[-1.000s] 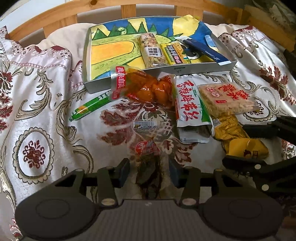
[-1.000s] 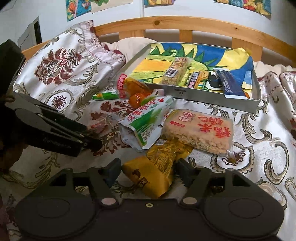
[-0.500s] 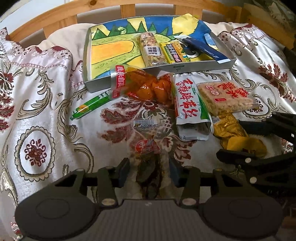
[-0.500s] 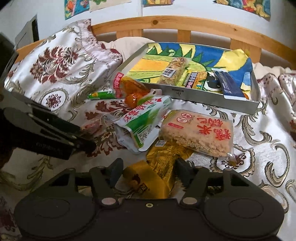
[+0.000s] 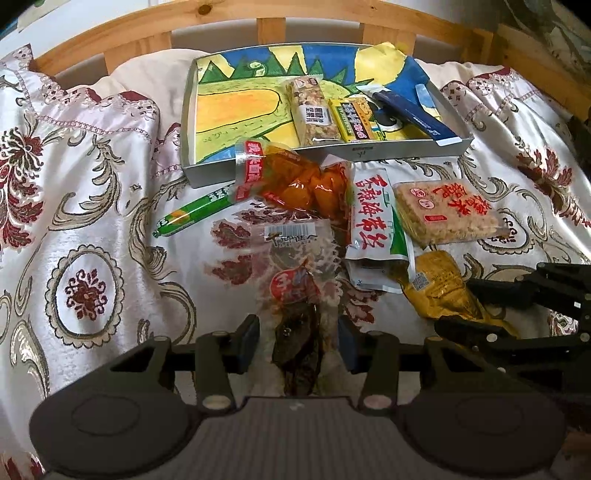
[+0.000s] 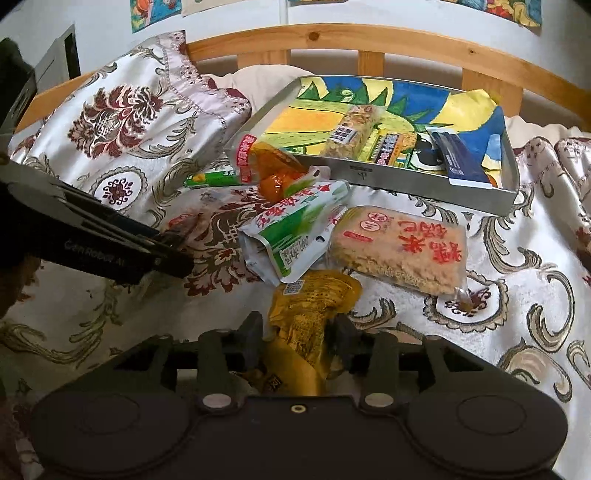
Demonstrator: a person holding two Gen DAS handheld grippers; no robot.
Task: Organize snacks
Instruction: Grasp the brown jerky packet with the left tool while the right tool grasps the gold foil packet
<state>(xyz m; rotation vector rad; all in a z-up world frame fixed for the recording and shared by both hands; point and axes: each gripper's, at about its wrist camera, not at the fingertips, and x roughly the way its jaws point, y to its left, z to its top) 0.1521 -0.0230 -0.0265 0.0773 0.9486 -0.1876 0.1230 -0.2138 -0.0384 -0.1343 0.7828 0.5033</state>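
Yellow foil nearest the lens: the yellow packet crumpled at its waist between the pads of the right gripper, jaws having just been closing and now pinching it, tail end lying on the bedspread. Beside that, under the other camera, the left gripper straddling the clear packet with dark contents; pads close against the film on both sides, yet cannot tell whether actually gripping. Judged as the pick-up step, with a snack taken or about to be taken in each hand. Just beyond, loose on the cloth and partly overlapping: green-and-white pouch, rice-crisp slab, orange packet leaning on the tray's near wall, green sausage stick poking out from under it. Farther back, the tray, already holding a nut bar, a yellow bar and a blue packet towards its right half; left half bare. Next, probably: lift clear of the pile without dragging the pouch, carry over the near wall, set down in the free half. Wooden headboard last.
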